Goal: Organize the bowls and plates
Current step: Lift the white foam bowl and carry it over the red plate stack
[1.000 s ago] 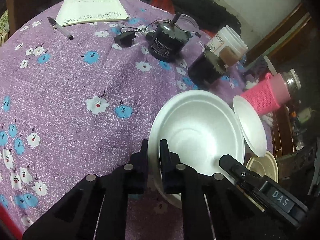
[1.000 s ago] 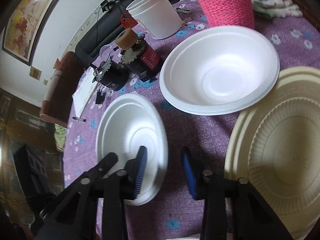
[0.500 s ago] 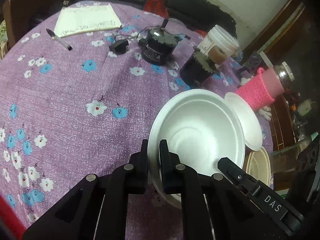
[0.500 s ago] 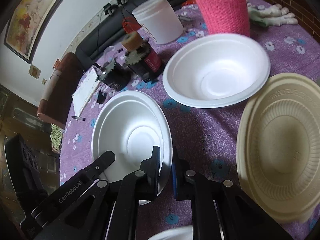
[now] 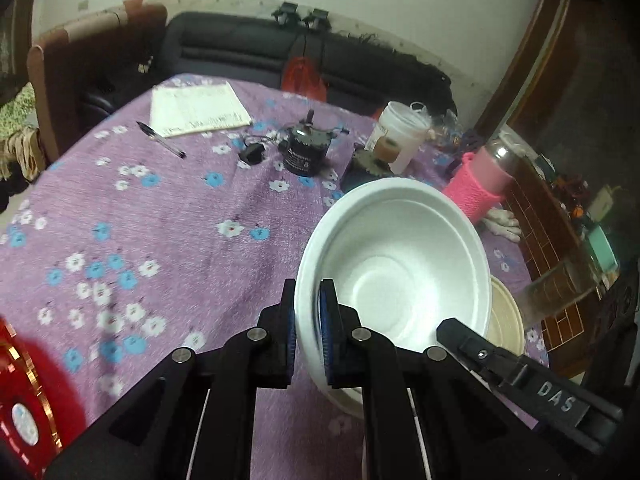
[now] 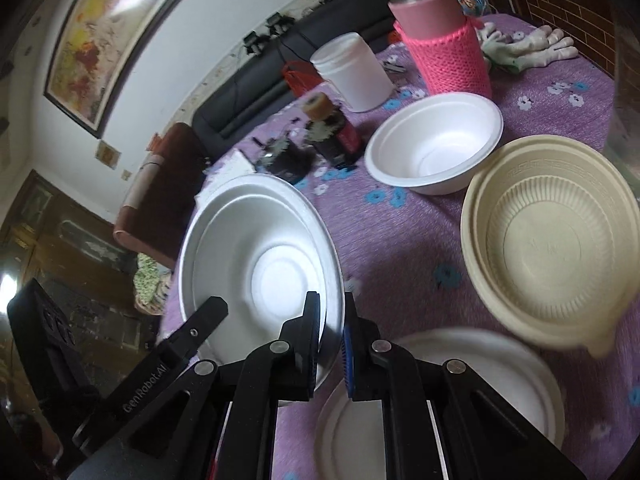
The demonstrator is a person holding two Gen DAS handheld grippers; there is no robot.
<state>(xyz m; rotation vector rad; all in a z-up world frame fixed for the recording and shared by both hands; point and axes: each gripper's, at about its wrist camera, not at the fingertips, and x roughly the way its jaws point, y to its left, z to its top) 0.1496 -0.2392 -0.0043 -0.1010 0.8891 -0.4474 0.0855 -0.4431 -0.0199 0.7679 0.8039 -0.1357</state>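
Observation:
Both grippers are shut on the same white foam bowl (image 5: 400, 264), held lifted above the purple flowered tablecloth (image 5: 160, 240). My left gripper (image 5: 307, 332) pinches its left rim; my right gripper (image 6: 332, 344) pinches its right rim, and the bowl also shows in the right wrist view (image 6: 260, 264). A second white foam bowl (image 6: 436, 148) sits on the table beyond. A cream ribbed bowl (image 6: 552, 240) sits to the right. A white plate (image 6: 460, 384) lies below my right gripper. The cream bowl's edge (image 5: 508, 320) shows behind the held bowl.
A pink knit-sleeved flask (image 6: 444, 44), a white tub (image 6: 352, 72), a dark jar (image 6: 332, 132) and a black motor (image 5: 306, 152) stand at the back. A notepad (image 5: 198, 108) and pen (image 5: 160, 140) lie far left. A red object (image 5: 28, 408) is at lower left.
The held bowl has risen off the table with both grippers on its rim. One second ago the right gripper was open; it then shut on the rim. Both cameras tilted up.

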